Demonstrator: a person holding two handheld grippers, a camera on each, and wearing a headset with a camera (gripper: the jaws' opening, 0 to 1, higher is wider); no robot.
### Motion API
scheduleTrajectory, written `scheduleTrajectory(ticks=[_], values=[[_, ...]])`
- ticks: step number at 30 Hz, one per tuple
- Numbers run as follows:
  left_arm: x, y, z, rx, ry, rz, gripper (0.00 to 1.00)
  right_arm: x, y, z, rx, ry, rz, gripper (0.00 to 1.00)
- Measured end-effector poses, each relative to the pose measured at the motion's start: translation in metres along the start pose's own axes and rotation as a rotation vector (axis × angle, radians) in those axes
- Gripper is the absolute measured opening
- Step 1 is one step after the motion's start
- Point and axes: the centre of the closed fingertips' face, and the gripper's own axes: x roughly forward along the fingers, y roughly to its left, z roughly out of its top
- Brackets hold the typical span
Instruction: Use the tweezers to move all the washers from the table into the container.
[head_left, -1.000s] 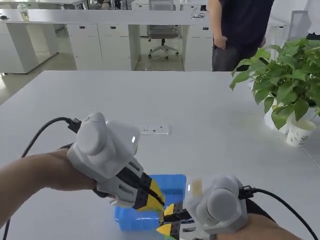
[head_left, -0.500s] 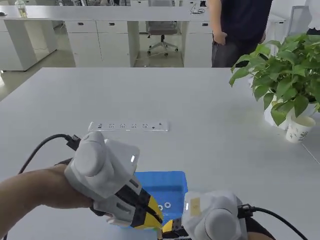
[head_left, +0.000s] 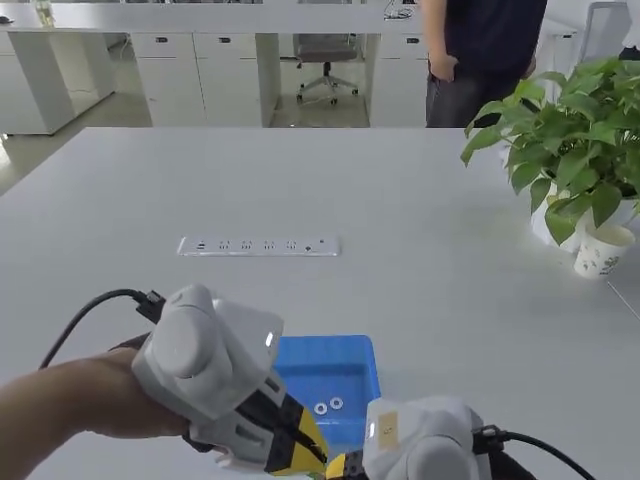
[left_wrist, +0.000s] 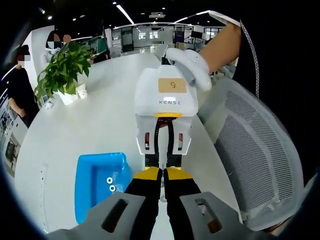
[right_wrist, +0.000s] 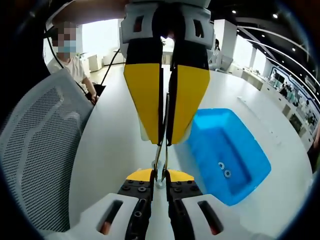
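Beside the grippers, container: two washers already inside.
Tweezers: pinched in left gripper, tips reaching right gripper, whose jaws press together around them.
Remaining: I can't tell if more washers wait on table.

Table: middle and far side lie open, and the only low obstruction is a power strip. The right edge is taken up by a potted plant with a paper cup beside it. The container is open-topped and free from above and from its far side. Its near side is blocked: the left tongs and right tongs meet nose to nose, with the tweezers apparently nipped in both. A mesh chair stands just off the table's edge.
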Motion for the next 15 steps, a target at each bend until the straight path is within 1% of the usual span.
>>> scheduleTrajectory(ticks=[7,15], values=[[0.0033,0.0002,-0.0017,-0.002,0.000,0.000,0.06,0.0020,0.0007,-0.0039,0.006,0.005,0.002,0.11],[0.0071,-0.0033,-0.0051,-0.007,-0.003,-0.001,0.06,0.0049,0.0045,-0.0074,0.010,0.011,0.010,0.11]])
